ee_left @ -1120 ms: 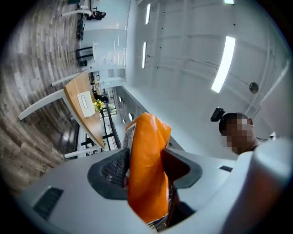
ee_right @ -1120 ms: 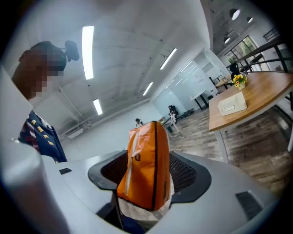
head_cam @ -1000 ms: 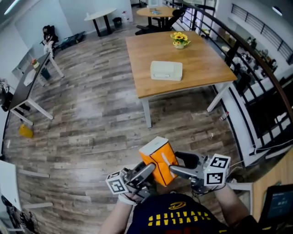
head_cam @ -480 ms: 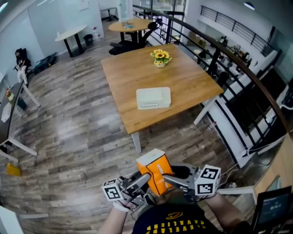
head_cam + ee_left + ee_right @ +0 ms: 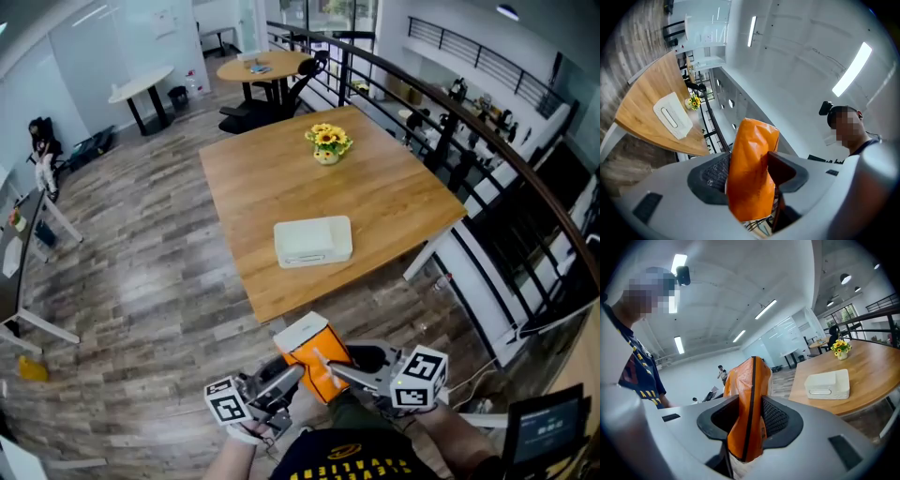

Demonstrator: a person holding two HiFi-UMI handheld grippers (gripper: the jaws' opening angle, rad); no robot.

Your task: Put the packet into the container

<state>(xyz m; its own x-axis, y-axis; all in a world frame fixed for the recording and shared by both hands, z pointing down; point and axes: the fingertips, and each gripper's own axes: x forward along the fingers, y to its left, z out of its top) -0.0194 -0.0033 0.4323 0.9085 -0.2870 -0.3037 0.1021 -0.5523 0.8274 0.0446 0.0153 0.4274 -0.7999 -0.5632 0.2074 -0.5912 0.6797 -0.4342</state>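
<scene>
An orange packet (image 5: 314, 345) hangs in front of my chest, above the wooden floor. My right gripper (image 5: 330, 368) comes in from the right, its jaws closing, and both pads press the packet's (image 5: 750, 399) thin sides. From the left, my left gripper (image 5: 289, 377) has its jaws opening wide. The packet (image 5: 752, 173) still stands between them, leaning on one pad. The container, a closed white box (image 5: 313, 241), lies near the front edge of the wooden table (image 5: 394, 187), well ahead of both grippers. It also shows as a white box (image 5: 827, 383) in the right gripper view.
A vase of yellow flowers (image 5: 326, 142) stands at the table's far side. A dark railing (image 5: 487, 141) runs along the right. A round table (image 5: 262, 67) with chairs and a white table (image 5: 141, 84) stand further back. Wooden floor separates me from the table.
The table and white box have come closer and lower in the head view. The right jaws have narrowed onto the packet. The packet stays between both grippers.
</scene>
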